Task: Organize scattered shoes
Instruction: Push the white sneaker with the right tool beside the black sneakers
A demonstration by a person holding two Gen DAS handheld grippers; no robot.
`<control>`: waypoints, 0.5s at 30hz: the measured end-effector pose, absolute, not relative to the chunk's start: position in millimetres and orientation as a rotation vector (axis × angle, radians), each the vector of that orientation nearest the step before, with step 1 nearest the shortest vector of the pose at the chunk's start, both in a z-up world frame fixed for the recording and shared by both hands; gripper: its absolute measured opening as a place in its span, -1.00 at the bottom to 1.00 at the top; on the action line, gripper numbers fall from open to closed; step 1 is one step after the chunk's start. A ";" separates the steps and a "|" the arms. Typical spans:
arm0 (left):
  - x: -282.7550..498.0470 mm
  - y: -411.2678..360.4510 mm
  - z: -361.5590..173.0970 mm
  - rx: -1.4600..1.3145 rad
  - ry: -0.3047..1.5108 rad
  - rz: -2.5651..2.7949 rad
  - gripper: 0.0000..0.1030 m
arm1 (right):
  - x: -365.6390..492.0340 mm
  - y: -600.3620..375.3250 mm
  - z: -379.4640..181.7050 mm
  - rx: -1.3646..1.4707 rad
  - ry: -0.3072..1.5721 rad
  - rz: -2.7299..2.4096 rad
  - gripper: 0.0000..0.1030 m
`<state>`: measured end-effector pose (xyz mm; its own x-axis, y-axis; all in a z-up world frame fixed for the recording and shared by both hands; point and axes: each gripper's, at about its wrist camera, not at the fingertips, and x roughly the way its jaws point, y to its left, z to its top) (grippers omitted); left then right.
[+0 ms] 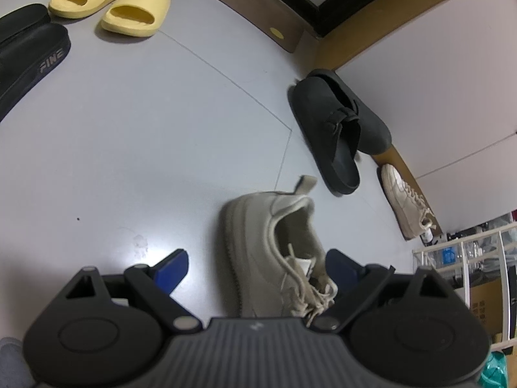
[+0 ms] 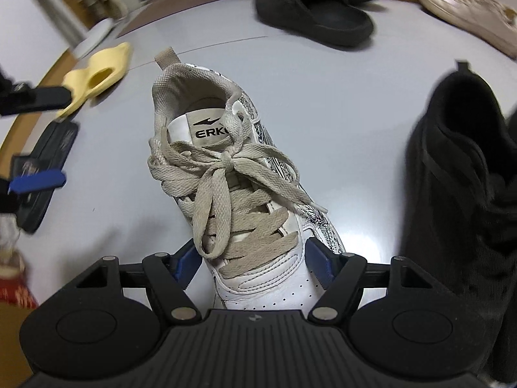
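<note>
A white sneaker [image 2: 239, 174] with beige laces and a printed side lies heel away in the right wrist view. My right gripper [image 2: 253, 262] is shut on its forefoot, one blue pad pressed to each side. In the left wrist view a pale sneaker [image 1: 265, 242] leans on its side between the wide-open fingers of my left gripper [image 1: 255, 268]. It lies close to the right finger [image 1: 339, 265], and I cannot tell whether they touch. A matching pale sneaker [image 1: 407, 200] lies by the wall. The left gripper's open fingers [image 2: 38, 182] show at the left edge of the right wrist view.
On the grey floor [image 1: 145, 145] are a yellow pair of slides [image 1: 110, 3], black slides [image 1: 29, 51] and dark clogs [image 1: 339, 126] near the skirting. A black high-top shoe [image 2: 462, 194] stands right of the white sneaker. A white rack [image 1: 468, 258] stands at the right.
</note>
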<state>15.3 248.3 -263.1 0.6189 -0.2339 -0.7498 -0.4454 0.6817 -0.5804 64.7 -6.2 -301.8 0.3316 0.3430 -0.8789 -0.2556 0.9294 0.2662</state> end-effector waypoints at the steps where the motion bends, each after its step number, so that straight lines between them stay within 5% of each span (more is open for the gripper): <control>1: 15.1 248.2 -263.1 -0.841 0.921 0.141 0.81 | 65.3 -6.9 -302.1 0.093 1.170 0.381 0.44; 15: 21.7 236.0 -266.2 -0.828 0.945 0.100 0.81 | 52.9 -34.4 -305.5 0.147 1.180 0.234 0.46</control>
